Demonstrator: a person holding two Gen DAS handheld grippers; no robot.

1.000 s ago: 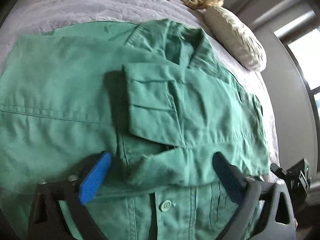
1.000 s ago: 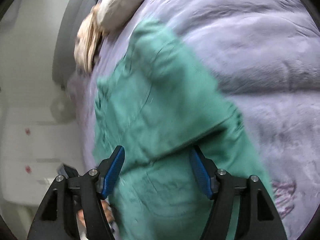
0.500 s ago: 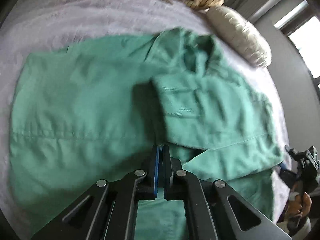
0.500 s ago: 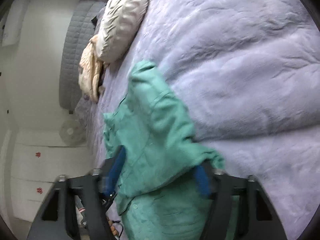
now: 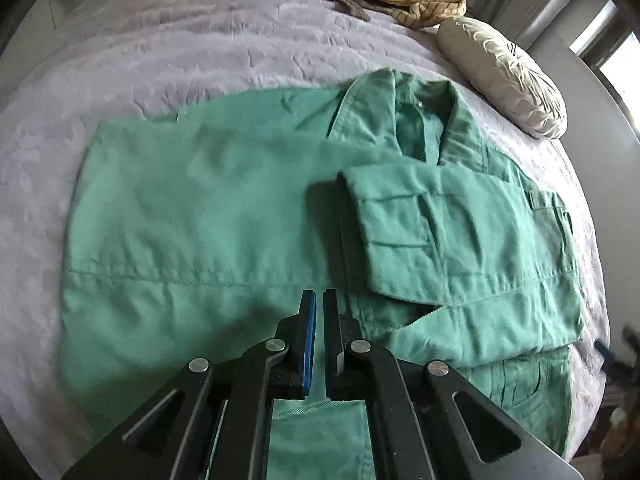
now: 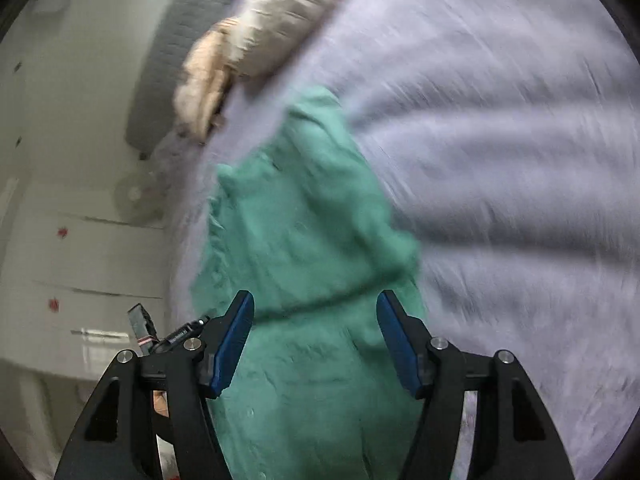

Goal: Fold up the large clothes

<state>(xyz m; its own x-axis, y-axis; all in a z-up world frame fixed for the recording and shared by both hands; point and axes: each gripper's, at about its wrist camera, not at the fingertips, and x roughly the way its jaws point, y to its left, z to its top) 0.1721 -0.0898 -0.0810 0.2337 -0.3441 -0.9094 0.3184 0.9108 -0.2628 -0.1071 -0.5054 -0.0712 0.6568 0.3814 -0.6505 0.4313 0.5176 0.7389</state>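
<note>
Left fingers (image 5: pixel 308 344) are pressed nearly together over the green jacket (image 5: pixel 240 216) on the bed (image 5: pixel 160 40), gripping nothing visible; right fingers (image 6: pixel 236 336) spread wide above it.

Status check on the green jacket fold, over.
Left gripper shut, empty, over the green jacket. Right gripper open above it. One sleeve folded across the chest. Round pillow beside the collar, not in the way.
</note>
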